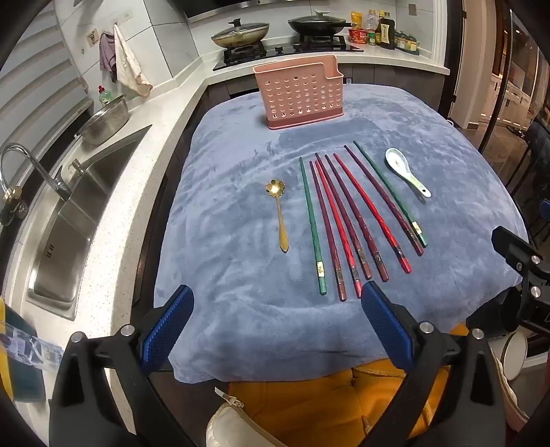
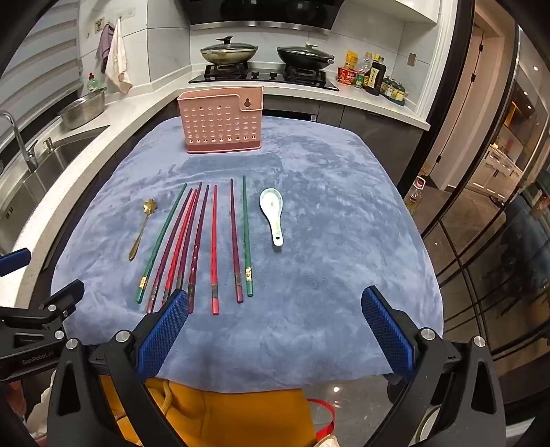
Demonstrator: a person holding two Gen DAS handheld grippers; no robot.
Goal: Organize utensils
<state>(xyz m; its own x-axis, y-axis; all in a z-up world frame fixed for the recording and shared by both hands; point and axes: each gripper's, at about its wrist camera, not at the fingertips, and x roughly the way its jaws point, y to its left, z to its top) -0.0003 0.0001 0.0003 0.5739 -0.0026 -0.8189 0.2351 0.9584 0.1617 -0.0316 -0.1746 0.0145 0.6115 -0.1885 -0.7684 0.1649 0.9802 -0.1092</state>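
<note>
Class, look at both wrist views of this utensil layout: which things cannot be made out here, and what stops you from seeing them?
- Inside of the pink holder: both views show only its perforated front wall, so its contents and compartments are hidden.
- Near ends of some chopsticks: right wrist view, covered by the right gripper's fingers.
- Bottle labels by the stove: too small in both views.
- Left gripper: its body is cut off by the bottom edge.
</note>
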